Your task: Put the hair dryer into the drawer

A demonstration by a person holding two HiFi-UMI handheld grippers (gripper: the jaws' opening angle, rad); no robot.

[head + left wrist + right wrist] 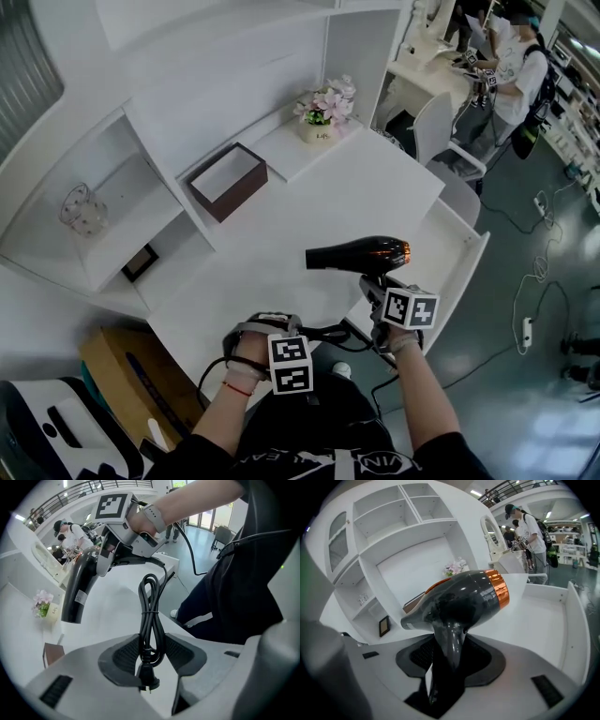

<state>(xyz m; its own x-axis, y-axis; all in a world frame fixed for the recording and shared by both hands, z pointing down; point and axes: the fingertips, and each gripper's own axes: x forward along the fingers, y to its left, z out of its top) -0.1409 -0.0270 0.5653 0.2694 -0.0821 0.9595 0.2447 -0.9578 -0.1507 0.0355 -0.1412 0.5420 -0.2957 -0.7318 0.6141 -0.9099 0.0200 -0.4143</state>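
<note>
The right claw [450, 656] is clamped on the handle of the glossy black plastic hair dryer with the copper-orange ring at its rear [459, 599]. Both ribbed pads press the handle's sides, and the barrel lies level above the jaws. The left claw [151, 654] is closed on the dryer's black power cord, folded into a tied bundle [151, 616], with the plug hanging just below the pads.

The dryer is in the air over the front edge of the white bench [281, 234], just beside the open white drawer [459, 253] on its right. It is not yet inside.

The shell looks hard and smooth, so it is probably slippery. The pads have to hold by pressure alone, with little friction to help. Most of the weight likely sits in the barrel, above the grip, so the dryer may try to swing around the handle if it is tilted. A hold high on the handle, close to the barrel, should limit that. It seems stiff and sturdy enough for a firm squeeze.

The cord is limp and would trail or snag on the drawer's rim if let go. Gripped at the tied middle of the bundle, it stays compact and can go into the drawer with the dryer.
</note>
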